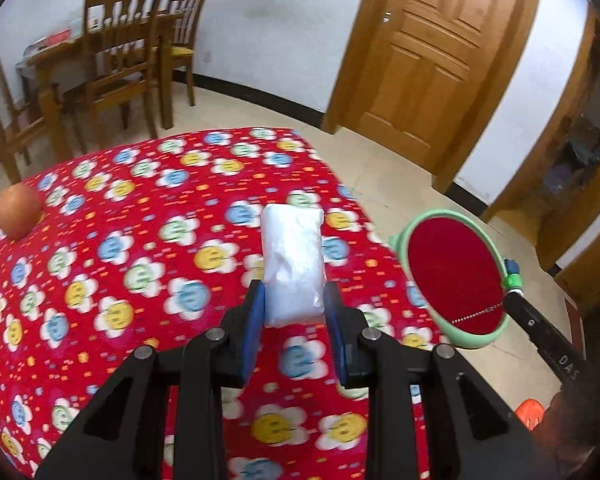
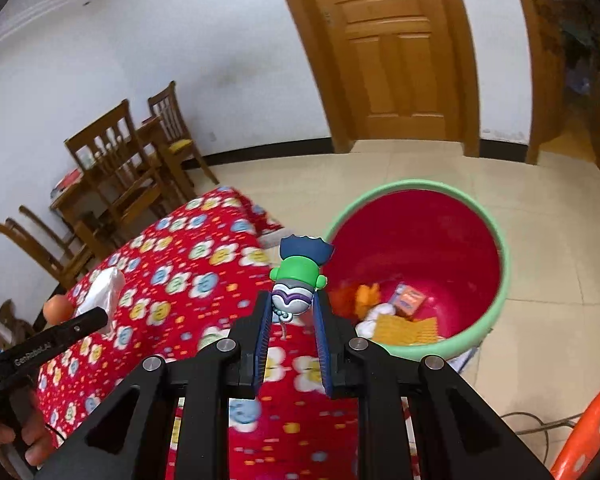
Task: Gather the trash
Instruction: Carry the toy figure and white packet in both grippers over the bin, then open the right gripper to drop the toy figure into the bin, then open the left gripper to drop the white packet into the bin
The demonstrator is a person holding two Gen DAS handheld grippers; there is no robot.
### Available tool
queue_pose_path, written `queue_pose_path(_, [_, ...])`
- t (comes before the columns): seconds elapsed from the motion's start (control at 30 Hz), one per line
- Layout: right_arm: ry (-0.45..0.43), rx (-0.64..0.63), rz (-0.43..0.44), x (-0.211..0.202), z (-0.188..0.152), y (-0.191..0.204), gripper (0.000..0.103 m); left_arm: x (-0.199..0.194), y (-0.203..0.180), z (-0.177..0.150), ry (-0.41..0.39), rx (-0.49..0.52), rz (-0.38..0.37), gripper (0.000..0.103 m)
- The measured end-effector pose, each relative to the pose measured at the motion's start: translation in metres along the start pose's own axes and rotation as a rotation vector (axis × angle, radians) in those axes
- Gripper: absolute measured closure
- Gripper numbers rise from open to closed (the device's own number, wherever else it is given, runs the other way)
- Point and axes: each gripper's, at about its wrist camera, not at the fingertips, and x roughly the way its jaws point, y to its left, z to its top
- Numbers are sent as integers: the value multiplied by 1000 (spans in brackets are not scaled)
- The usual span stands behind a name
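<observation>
My left gripper point(image 1: 294, 304) is shut on a white plastic packet point(image 1: 293, 264) and holds it above the red flowered tablecloth point(image 1: 140, 280). The packet also shows in the right wrist view point(image 2: 102, 290), held by the left gripper point(image 2: 100, 316). My right gripper point(image 2: 291, 312) is shut on a small toy figure point(image 2: 300, 276) with a green body and blue hat, near the table's edge beside the red bin with a green rim point(image 2: 504, 264). The bin holds several pieces of trash point(image 2: 400, 316). In the left wrist view the bin point(image 1: 452, 276) is to the right, with the toy point(image 1: 512, 274) at its rim.
An orange fruit point(image 1: 18, 210) lies at the table's left edge; it also shows in the right wrist view point(image 2: 58, 308). Wooden chairs and a table point(image 1: 116, 60) stand by the far wall. A wooden door point(image 1: 428, 48) is behind. An orange stool point(image 2: 588, 432) and a cable lie on the floor at right.
</observation>
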Motion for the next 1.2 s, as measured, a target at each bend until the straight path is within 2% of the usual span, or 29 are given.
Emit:
queue_pose_path(0.33, [21,80,-55,11,1,-55,83,26,-68,4,19,98,-78,74])
queue_pose_path(0.57, [37,117,-67,20,0,-83,80,47,-102,0,43,142,-110,74])
queue_pose_path(1.2, [21,175,-67,8,-6,-118,80,101,-164,-10,104,259,-167,74])
